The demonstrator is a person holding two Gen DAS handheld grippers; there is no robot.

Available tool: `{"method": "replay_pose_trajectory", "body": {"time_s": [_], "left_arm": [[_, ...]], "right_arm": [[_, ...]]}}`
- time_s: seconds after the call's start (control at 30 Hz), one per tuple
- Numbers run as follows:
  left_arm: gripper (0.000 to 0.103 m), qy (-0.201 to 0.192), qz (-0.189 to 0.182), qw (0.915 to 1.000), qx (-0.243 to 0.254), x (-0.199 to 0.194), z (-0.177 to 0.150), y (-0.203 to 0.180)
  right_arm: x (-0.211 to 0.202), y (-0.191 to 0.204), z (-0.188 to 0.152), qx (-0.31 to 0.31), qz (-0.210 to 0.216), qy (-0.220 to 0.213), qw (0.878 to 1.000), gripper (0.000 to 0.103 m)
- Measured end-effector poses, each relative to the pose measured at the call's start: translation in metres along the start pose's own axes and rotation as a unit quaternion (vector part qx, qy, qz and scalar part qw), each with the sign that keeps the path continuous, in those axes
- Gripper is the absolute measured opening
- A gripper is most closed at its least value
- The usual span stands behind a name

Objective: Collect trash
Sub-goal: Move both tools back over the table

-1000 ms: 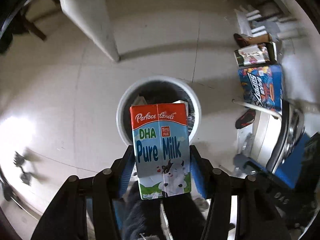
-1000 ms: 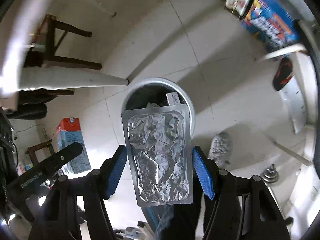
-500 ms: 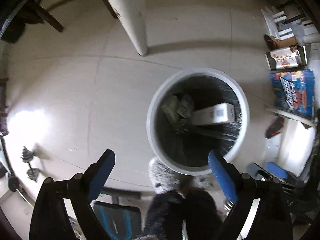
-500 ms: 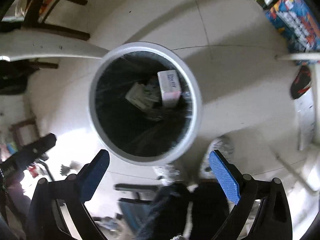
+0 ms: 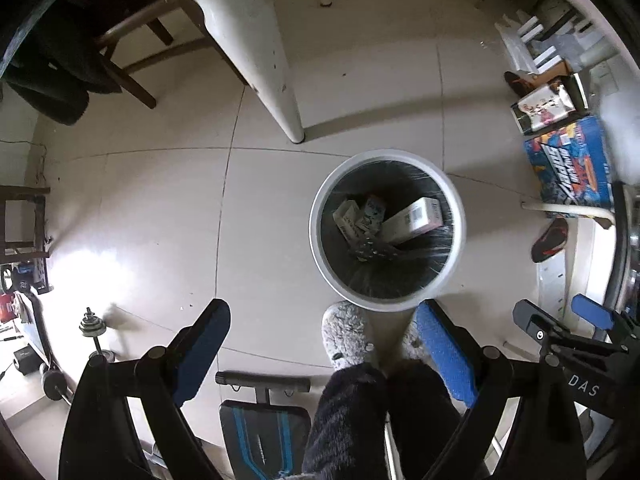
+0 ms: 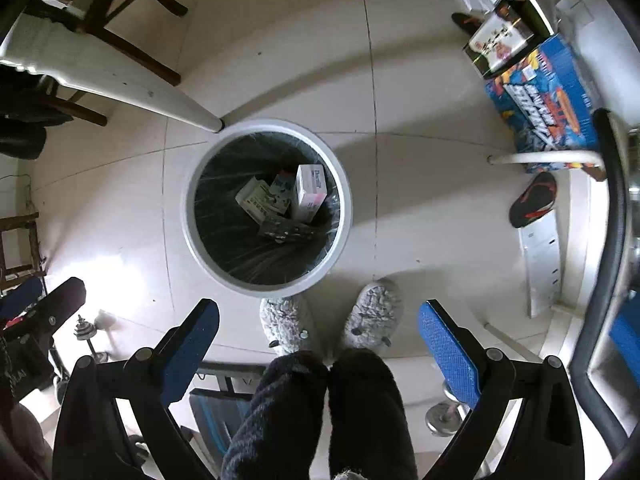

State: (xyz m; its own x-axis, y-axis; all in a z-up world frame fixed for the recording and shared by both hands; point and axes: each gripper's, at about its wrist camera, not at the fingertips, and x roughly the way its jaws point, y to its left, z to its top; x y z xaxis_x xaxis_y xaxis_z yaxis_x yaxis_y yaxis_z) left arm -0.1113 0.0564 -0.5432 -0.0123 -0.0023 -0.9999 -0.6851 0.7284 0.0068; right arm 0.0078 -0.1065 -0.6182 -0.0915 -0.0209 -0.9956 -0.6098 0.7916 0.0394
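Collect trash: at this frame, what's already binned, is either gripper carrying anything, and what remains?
Done: the trash bin already holds several items, including a white and pink box, a small milk carton and a silvery foil pack. In hand: nothing; left gripper and right gripper both hang open and empty above the floor. Left: no loose trash shows here; the boxes by the wall look like stored goods, though I can't be sure.
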Motion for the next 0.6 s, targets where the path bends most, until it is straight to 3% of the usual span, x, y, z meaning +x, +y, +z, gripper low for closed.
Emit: {"method": "replay_pose_trajectory", "body": {"time_s": [0.6], "left_arm": [[0.095, -0.055, -0.021, 0.9981, -0.016, -0.208, -0.039, 0.015]], "right_arm": [[-0.249, 0.014, -0.054, -0.005, 0.034, -0.042, 0.999, 0.101]]}}
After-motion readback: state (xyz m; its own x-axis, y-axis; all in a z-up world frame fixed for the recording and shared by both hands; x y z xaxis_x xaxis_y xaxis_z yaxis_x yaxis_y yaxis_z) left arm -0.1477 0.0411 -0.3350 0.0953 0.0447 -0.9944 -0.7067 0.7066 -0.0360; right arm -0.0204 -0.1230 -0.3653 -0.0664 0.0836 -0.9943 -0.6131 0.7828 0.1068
